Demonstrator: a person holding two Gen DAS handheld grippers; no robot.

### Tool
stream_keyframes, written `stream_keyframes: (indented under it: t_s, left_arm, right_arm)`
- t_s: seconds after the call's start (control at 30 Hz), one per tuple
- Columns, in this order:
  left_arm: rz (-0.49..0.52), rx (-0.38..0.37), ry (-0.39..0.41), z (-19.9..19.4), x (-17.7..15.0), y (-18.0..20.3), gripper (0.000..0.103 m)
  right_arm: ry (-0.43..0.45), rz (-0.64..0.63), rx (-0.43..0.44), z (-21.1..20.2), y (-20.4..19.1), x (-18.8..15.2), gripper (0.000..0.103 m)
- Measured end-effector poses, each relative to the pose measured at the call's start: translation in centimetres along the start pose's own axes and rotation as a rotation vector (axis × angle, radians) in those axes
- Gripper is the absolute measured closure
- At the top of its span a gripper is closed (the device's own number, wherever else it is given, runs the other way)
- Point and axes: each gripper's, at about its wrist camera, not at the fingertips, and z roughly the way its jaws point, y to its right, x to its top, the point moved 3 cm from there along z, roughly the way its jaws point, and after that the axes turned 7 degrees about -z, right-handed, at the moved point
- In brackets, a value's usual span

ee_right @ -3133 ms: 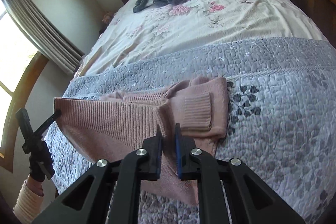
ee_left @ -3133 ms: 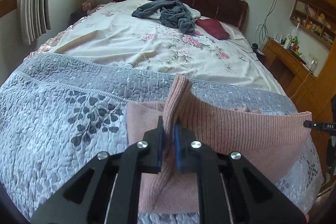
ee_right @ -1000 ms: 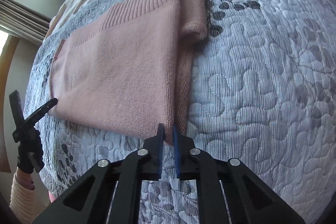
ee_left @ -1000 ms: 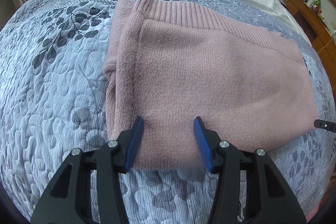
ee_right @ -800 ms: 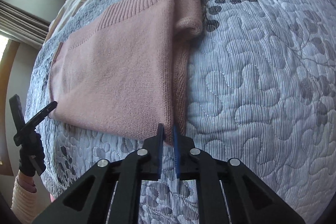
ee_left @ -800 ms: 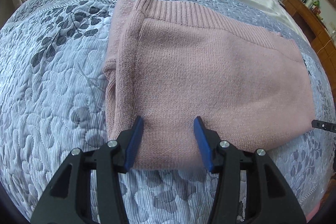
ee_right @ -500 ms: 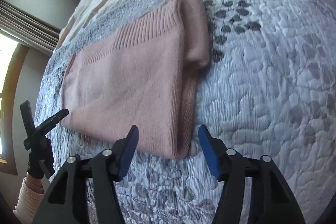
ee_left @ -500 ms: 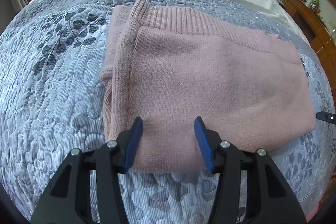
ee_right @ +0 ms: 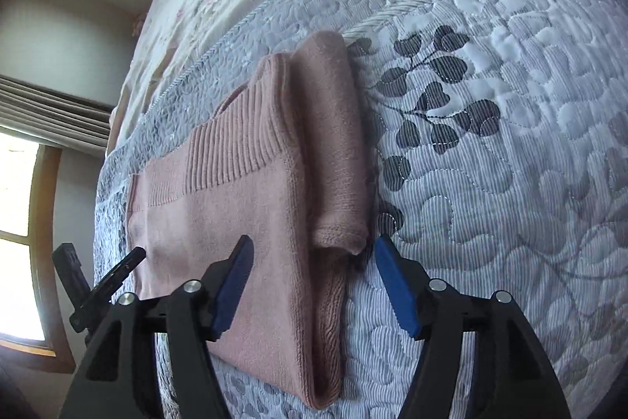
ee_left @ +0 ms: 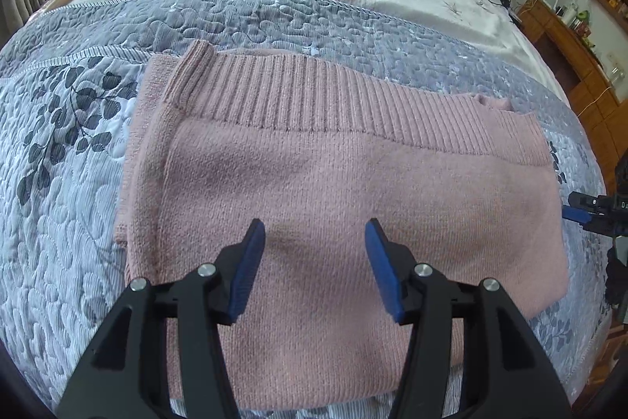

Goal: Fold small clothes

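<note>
Left wrist view: the pink sweater [ee_left: 333,191] lies folded flat on the grey quilt [ee_left: 66,183], ribbed band on the far side. The left gripper [ee_left: 314,262] hangs above its near edge, jaws spread, holding nothing.

Right wrist view: the right gripper [ee_right: 312,285] is likewise spread and empty over the sweater's [ee_right: 235,207] end, where a folded sleeve [ee_right: 333,152] lies alongside.

Only one scrap of lettering could be made out; on the black body of the right gripper [ee_left: 600,209], at the right edge of the left wrist view, white characters began "DA" and ran out of frame; nothing else bore readable text.
</note>
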Motion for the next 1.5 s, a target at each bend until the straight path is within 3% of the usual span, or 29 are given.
stream_keyframes:
  t_s: [0.23, 0.3, 0.37, 0.43, 0.87, 1.07, 1.23, 1.5]
  left_arm:
    - [-0.023, -0.016, -0.024, 1.5, 0.1, -0.8, 0.049]
    - [-0.020, -0.019, -0.025, 1.6, 0.0, -0.8, 0.049]
    - [-0.017, -0.022, -0.026, 1.7, 0.0, -0.9, 0.048]
    - [-0.013, -0.025, -0.025, 1.8, -0.1, -0.9, 0.048]
    - [0.008, -0.026, -0.018, 2.3, -0.2, -0.9, 0.047]
    - [0.010, -0.024, -0.019, 2.3, -0.2, -0.9, 0.046]
    - [0.024, -0.041, -0.025, 0.8, -0.3, -0.6, 0.046]
    - [-0.025, -0.091, 0.016, -2.3, 0.1, -2.5, 0.046]
  right_arm:
    - [0.015, 0.014, 0.067, 2.1, 0.3, 0.4, 0.039]
    - [0.020, 0.014, 0.081, 2.4, 0.1, 0.6, 0.049]
    - [0.014, 0.009, 0.083, 2.8, 0.1, 0.7, 0.070]
    - [0.024, 0.014, 0.089, 3.1, 0.2, 0.6, 0.072]
    - [0.046, 0.048, 0.098, 3.5, 1.0, -0.2, 0.074]
    - [0.031, 0.053, 0.058, 3.5, 0.1, 0.1, 0.076]
    - [0.036, -0.030, 0.040, 1.3, -4.3, 1.4, 0.078]
    - [-0.003, -0.261, 0.050, 0.9, -16.5, 3.1, 0.079]
